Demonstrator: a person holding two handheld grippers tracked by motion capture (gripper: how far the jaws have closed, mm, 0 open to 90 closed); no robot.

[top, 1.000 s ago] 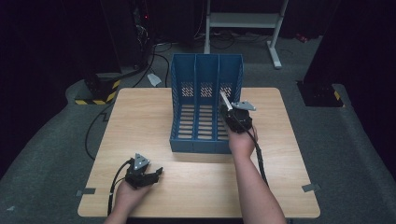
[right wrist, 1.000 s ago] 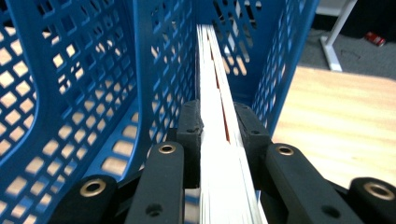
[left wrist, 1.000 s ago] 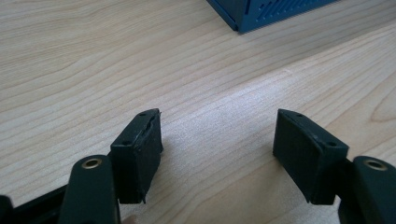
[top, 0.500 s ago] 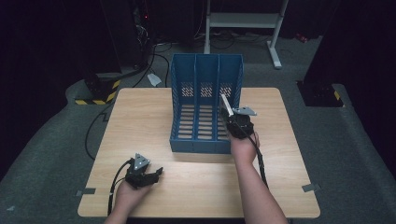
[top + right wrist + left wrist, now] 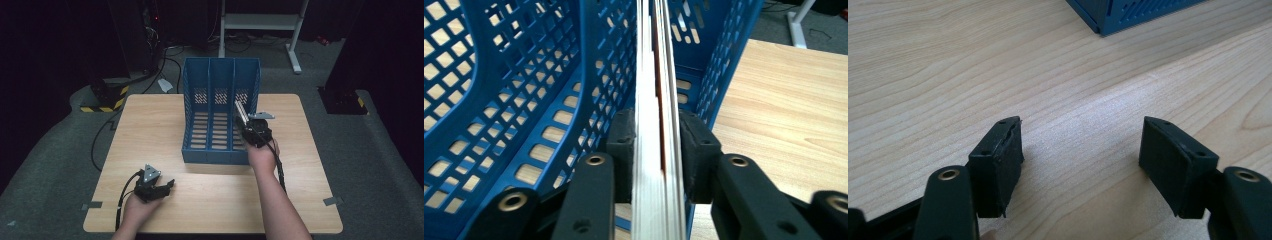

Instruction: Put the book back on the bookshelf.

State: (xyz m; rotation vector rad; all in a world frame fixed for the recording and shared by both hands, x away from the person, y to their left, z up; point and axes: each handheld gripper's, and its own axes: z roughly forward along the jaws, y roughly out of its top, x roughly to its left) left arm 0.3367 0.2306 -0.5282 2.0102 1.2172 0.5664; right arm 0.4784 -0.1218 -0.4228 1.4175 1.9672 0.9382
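A blue three-slot file rack [image 5: 220, 95] stands on the wooden table [image 5: 150, 130]. My right gripper [image 5: 245, 120] is shut on a thin book [image 5: 241, 113], held edge-on over the rack's right slot. In the right gripper view the book's [image 5: 656, 100] white pages run straight ahead between the pads [image 5: 624, 145], with the rack's perforated walls [image 5: 524, 90] on both sides. My left gripper [image 5: 167, 186] rests open near the table's front left. In the left gripper view its fingers [image 5: 998, 160] stand wide apart over bare wood, holding nothing.
The rack's corner [image 5: 1128, 15] shows far off in the left gripper view. Around the table lies grey carpet with cables [image 5: 150, 75], a yellow-black striped base [image 5: 105, 102] at the left and a white stand [image 5: 260, 22] at the back.
The right gripper has carried the book slightly forward and down over the rack's right slot. The left gripper has stayed put.
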